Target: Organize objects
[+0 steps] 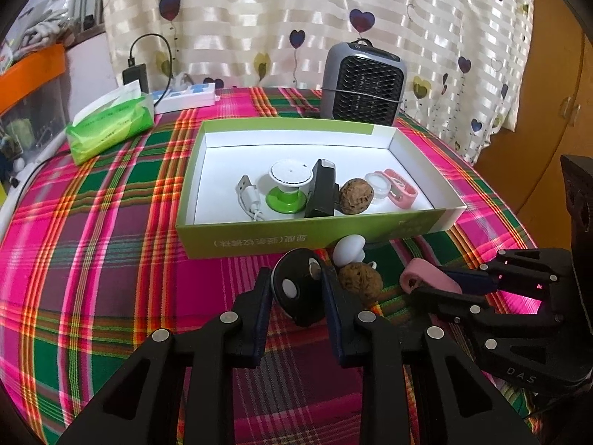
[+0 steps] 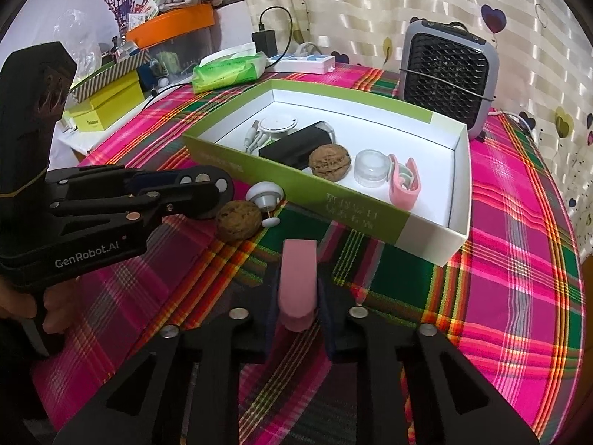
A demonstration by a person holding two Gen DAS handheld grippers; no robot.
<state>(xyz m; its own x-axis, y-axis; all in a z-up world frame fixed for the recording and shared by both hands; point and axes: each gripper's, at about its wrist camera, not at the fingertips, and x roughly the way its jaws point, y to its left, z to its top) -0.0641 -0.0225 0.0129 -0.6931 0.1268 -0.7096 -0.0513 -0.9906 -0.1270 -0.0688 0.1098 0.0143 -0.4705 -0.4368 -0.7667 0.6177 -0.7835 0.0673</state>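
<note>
Odds and ends are gathering in a green-and-white box at the centre of the left wrist view, on a plaid tablecloth. Below the box's front wall, the left gripper is pinching a round black disc edge to edge between its pads; it looks light, stiff and smooth, so a firm hold across the rim seems wise. A walnut and a small white knob are lying just right of it. At the right edge the right gripper is showing side-on, closing on a pink piece.

Moving to the right wrist view, the right gripper is squeezing that pink piece by its flat sides, low in the frame; it appears to be soft, light plastic or rubber, unlikely to break. This view is showing what the other hides: the walnut and white knob sitting clear of the box, and the left gripper seen from outside at left centre, the disc showing only partly behind its fingers. Inside the box, another walnut, a clear jar and a pink clip are lining up.
</note>
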